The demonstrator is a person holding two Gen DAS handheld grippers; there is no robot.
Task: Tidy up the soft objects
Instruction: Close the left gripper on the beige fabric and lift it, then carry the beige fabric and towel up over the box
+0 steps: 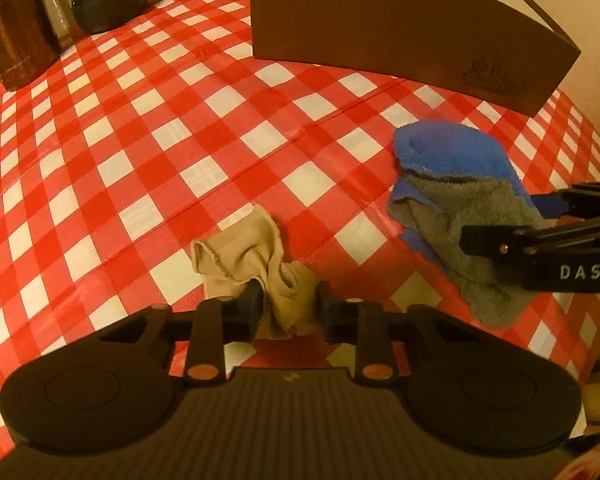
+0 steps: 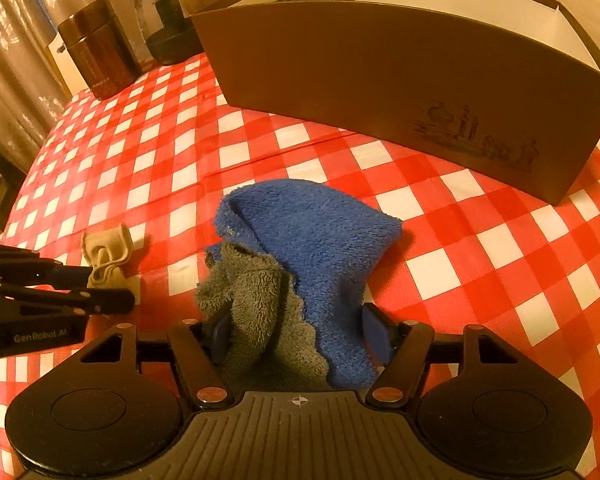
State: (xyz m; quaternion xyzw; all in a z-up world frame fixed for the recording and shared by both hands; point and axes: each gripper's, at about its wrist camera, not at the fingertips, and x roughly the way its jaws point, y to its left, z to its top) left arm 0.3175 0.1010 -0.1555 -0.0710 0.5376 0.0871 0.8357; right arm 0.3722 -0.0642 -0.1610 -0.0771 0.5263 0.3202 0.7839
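On checked cloth [image 1: 148, 128]: L gripper [image 1: 286, 308] pinches beige sock [image 1: 256, 268]; R gripper [image 2: 298, 334] straddles blue towel [image 2: 320, 232].

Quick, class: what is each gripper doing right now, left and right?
Left gripper: closed on the beige sock.
Right gripper: jaws wide around the blue and grey cloth; whether they grip it cannot be told.
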